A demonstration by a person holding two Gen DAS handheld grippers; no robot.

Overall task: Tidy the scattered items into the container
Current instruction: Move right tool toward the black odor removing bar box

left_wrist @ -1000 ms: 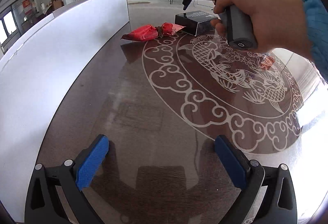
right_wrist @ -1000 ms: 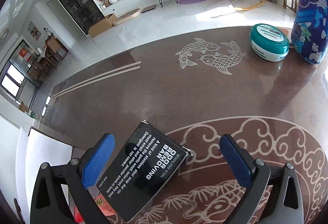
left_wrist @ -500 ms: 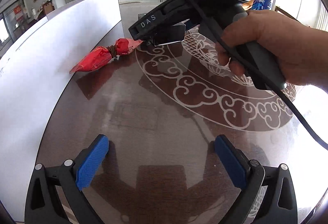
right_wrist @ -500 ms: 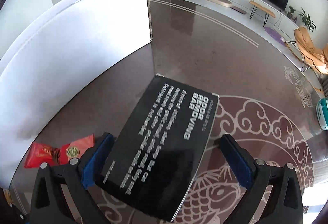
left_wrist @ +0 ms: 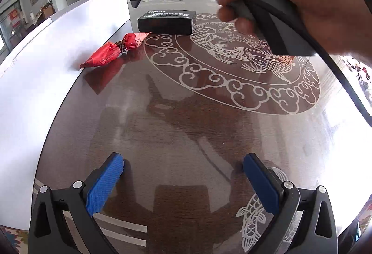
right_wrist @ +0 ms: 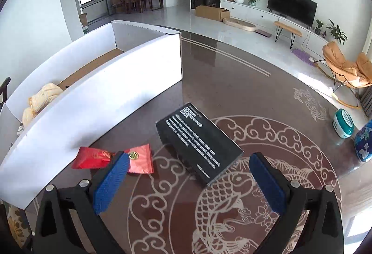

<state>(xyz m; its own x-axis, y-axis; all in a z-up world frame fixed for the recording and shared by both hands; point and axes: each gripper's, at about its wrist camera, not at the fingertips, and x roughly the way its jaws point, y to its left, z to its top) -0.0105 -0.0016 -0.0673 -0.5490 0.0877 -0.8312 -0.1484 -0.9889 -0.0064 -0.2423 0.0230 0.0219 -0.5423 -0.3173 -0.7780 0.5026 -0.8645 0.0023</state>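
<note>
Flat black printed box (right_wrist: 197,141): lies on dark glossy table (right_wrist: 232,81), just beside white cardboard container (right_wrist: 130,81), not yet inside.
Red foil packet (right_wrist: 111,157): beside container wall.
Right gripper (right_wrist: 188,180): jaws wide, empty, hovering above box, likely lining up.
Left gripper (left_wrist: 183,184): wide, empty, held clear.

Living room behind the dark brown table (right_wrist: 232,91) with pale fish patterns

A black flat television (right_wrist: 291,6) stands on a white low cabinet (right_wrist: 255,13); an orange rocking chair (right_wrist: 344,68) is near a brown cardboard carton (right_wrist: 211,12) lying on the floor.

Both grippers (left_wrist: 183,175) (right_wrist: 188,175): black frames w/ silver screws, blue textured pads, "DAS" marking.
</note>
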